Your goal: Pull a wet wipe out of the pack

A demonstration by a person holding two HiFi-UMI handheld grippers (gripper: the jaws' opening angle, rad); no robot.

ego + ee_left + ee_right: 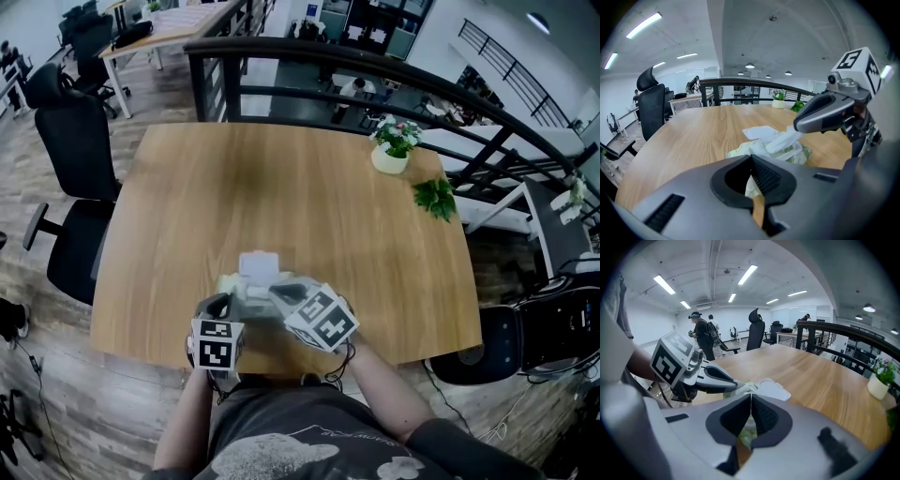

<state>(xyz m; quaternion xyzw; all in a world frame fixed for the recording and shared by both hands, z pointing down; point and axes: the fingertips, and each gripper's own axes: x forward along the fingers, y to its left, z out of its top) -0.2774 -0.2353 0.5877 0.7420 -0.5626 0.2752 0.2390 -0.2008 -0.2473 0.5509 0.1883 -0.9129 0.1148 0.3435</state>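
The pale green wet wipe pack point(246, 286) lies near the front edge of the wooden table point(281, 187), its white lid point(260, 263) flipped open. My left gripper point(236, 298) is shut on the pack's near edge point(740, 151), and pale material shows between its jaws in the left gripper view. My right gripper point(275, 292) is shut on a white wipe point(783, 139) that stands up out of the pack's opening. From the right gripper view, the wipe point(747, 423) sits between the closed jaws and the left gripper point(736, 385) holds the pack beside the lid point(774, 389).
A white pot with a plant point(391, 150) and a sprig of green leaves point(435, 197) sit at the table's far right. A black office chair point(75, 178) stands to the left, and a dark railing point(375, 70) runs behind. People stand far off point(701, 336).
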